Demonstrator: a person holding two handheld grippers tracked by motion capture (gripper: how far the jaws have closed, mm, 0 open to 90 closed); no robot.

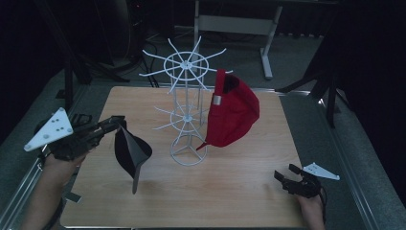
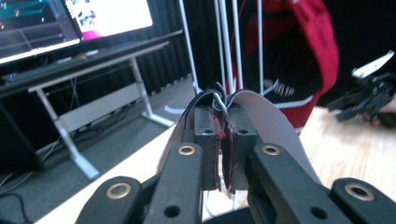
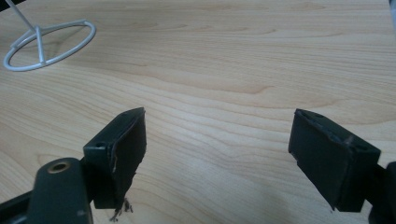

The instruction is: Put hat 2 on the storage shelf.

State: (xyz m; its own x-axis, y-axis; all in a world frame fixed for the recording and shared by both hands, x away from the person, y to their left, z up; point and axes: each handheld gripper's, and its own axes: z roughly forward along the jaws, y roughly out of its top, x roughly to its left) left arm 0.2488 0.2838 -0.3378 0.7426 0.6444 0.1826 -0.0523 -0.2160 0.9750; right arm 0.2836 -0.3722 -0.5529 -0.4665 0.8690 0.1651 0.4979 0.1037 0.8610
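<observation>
A white wire rack (image 1: 187, 63) stands mid-table on a ring base (image 3: 41, 46). A red cap (image 1: 234, 112) hangs on its right side, seen close behind the wires in the left gripper view (image 2: 317, 42). At the left, my left gripper (image 1: 117, 123) is shut on the edge of a black cap (image 1: 129, 151), which hangs clear of the wooden table (image 1: 239, 182) with its brim pointing down. In the left gripper view the pads (image 2: 223, 126) pinch thin fabric, with the grey brim (image 2: 280, 121) curving to the right. My right gripper (image 1: 283, 173) rests low at the front right, its jaws (image 3: 219, 119) open and empty.
A desk with white legs (image 1: 234, 24) stands beyond the table, and lit monitors (image 2: 70, 18) sit on it. Dark floor and black stands surround the table. My right gripper (image 2: 369, 98) is visible across the table in the left gripper view.
</observation>
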